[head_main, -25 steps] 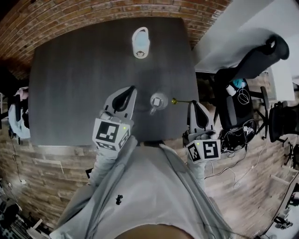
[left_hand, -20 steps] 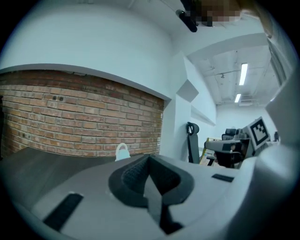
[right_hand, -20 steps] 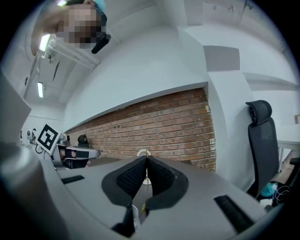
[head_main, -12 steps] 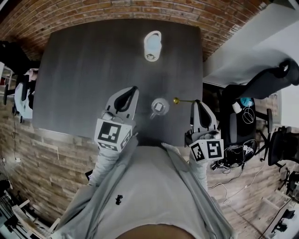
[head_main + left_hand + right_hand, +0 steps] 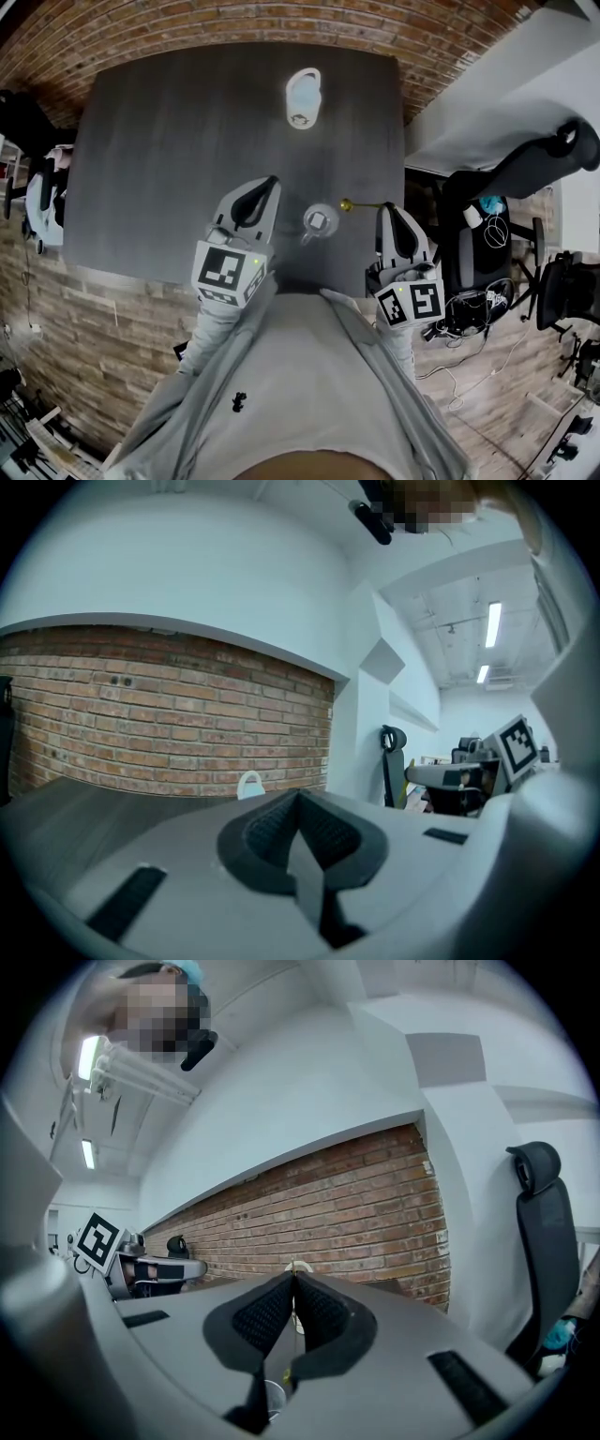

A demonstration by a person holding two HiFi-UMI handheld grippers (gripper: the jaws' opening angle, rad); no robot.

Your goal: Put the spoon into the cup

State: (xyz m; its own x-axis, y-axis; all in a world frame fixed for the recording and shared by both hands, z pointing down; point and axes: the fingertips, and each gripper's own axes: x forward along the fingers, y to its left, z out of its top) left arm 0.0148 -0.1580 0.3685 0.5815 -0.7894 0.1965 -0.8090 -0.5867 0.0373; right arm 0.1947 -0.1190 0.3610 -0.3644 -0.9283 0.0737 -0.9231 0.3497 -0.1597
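A small clear glass cup (image 5: 319, 222) stands on the dark table (image 5: 169, 150), near the front edge. My right gripper (image 5: 386, 206) is shut on the thin handle of a gold spoon (image 5: 359, 204). The spoon's bowl points left and hangs just right of the cup and slightly beyond it. In the right gripper view the handle runs between the shut pads of my right gripper (image 5: 293, 1283), with the glass cup (image 5: 273, 1399) low beneath them. My left gripper (image 5: 269, 180) hovers left of the cup, shut and empty; in its own view the left gripper (image 5: 300, 799) has its pads together.
A white mug (image 5: 302, 97) stands at the table's far edge, and the white mug (image 5: 249, 782) is also in the left gripper view. A brick wall (image 5: 234, 23) lies behind the table. Office chairs (image 5: 525, 141) and cables stand to the right, beyond the table's right edge.
My right gripper has carried the spoon a little farther from me, so its bowl now sits beyond the cup rather than level with it. The left gripper has barely moved.
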